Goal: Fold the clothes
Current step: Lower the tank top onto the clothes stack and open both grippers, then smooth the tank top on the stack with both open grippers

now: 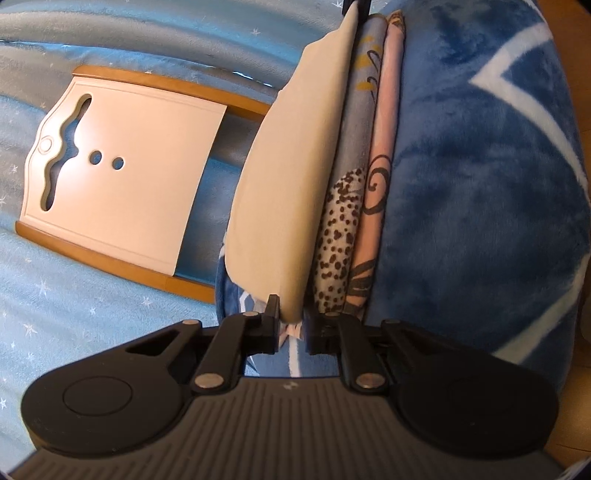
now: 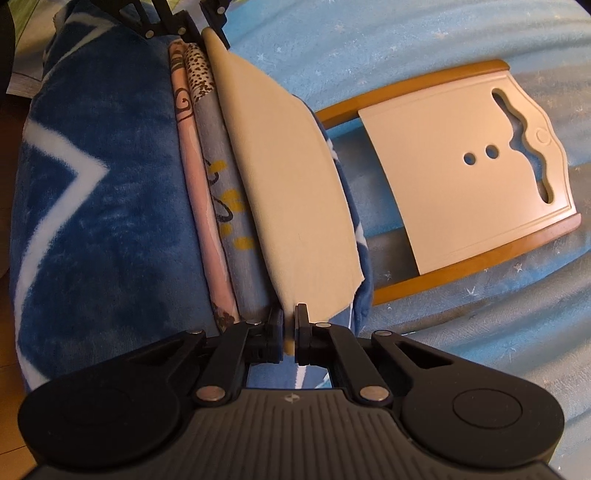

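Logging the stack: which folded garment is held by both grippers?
The plain cream garment, pinched at opposite ends; the pink and grey printed ones lie ungripped.

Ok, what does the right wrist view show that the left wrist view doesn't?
Only right wrist: the left gripper at the far end of the cream garment, and the right gripper pinching the near end. Only left wrist: the left jaws close up around their corner. Both: folded stack, blue blanket, white board.
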{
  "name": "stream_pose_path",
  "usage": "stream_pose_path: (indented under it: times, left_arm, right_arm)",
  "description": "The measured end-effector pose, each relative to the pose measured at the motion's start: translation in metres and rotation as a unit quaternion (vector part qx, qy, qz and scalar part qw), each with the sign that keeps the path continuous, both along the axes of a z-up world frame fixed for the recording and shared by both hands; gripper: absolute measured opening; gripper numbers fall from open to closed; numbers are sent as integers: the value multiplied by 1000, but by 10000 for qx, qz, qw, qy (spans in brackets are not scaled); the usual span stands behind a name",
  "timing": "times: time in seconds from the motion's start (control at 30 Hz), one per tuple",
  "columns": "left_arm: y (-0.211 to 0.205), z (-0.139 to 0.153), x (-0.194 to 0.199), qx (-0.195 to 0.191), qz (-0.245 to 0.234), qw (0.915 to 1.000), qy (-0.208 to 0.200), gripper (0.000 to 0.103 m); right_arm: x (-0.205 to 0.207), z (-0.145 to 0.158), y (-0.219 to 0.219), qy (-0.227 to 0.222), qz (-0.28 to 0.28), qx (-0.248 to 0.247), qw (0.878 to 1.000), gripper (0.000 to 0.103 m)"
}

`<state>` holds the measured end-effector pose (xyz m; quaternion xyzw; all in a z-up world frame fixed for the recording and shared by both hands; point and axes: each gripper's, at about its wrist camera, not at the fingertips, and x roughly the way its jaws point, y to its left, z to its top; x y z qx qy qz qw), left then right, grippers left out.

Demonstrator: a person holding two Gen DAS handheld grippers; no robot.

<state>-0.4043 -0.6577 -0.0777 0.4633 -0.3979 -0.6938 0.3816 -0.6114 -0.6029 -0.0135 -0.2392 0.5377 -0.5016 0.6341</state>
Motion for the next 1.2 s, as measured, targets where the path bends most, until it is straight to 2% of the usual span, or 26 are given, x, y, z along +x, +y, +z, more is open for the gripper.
stream_pose_path:
  times: [0.2,0.27,0.47,0.53,0.67,0.73,0.8,0.93,1.07,1.2]
  left_arm:
    - [4,-2,7,48,81,10000,16,14]
    - [5,-2,9,57,113,9999,-4,14]
    - [8,5,22,222,325,9991,161,14]
    - [10,11,27,302,430,9980,353,15]
    - [7,36,34,459,687,9910,1051,15]
    - [4,48,32,516,732,9862,1396,15]
    - [2,61,27,614,743,9799,1745,15]
    - [-5,76,9,1006,648,9661,2289,15]
    - [-10,67,-3,1206,652,9642,2270,15]
    - [-13,57,-5,1305,703,9649,2168,13]
  right_arm:
    - [-4,-2,7,-59,-107,52,9999,5]
    - [-6,-2,9,-126,-139,66,9998,2]
    - [-10,2,10,-183,-256,44,9995,1]
    - [-13,1,11,-144,-342,63,9993,3]
    - [-24,1,14,-310,-631,63,9975,18]
    - [-28,6,16,-530,-735,24,9959,18]
    - [-28,17,19,-936,-787,-82,9925,18]
    - [-21,45,13,-2164,-825,-96,9728,18]
    - [-6,52,-3,-2942,-764,182,9525,18]
    - [1,44,-13,-3007,-744,335,9502,18]
